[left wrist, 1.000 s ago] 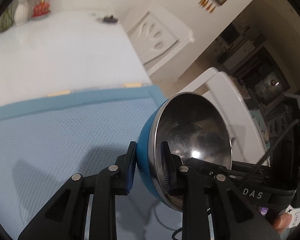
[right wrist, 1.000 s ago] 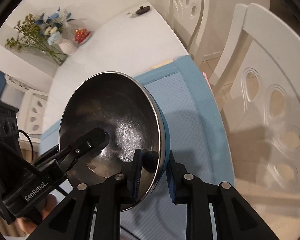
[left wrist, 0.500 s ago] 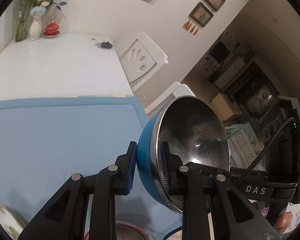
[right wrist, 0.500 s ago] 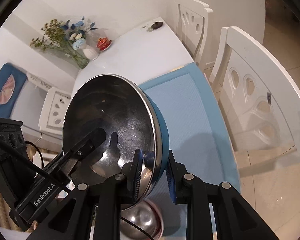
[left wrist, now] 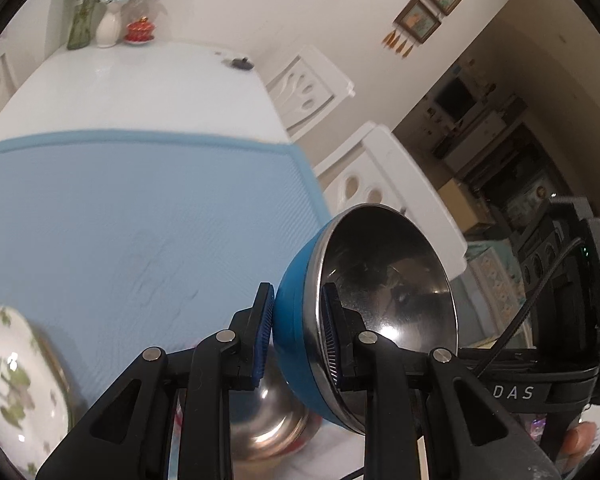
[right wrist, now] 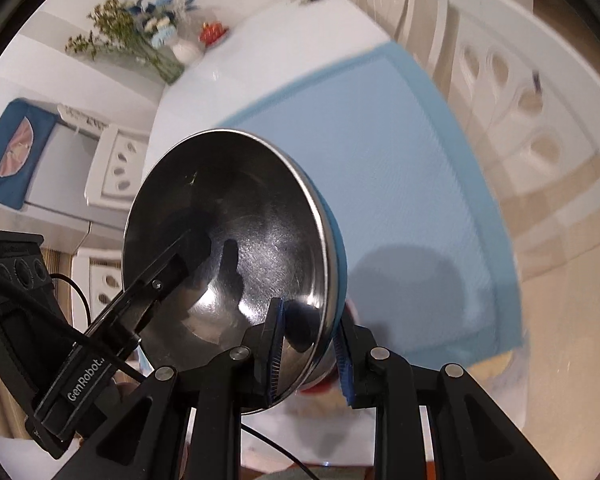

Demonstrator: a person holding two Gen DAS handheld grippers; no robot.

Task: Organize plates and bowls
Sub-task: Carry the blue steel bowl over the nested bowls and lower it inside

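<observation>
The left gripper (left wrist: 296,336) and right gripper (right wrist: 310,350) each pinch opposite rims of 1 tilted blue-and-steel bowl (left wrist: 380,280), jaws easing apart, above the blue mat's (left wrist: 140,216) near edge.

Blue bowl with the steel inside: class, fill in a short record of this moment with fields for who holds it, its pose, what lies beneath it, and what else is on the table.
held thing: blue bowl, steel inside
left claw: clamped on the bowl's rim, one pad outside, one inside
right claw: jaws opening, the rim between them
pose: tilted on edge, lifted above the table
beneath: steel bowl under the held one
surface: blue mat on white table
nearby: floral plate at lower left
far end: flower vase, red lidded pot
</observation>
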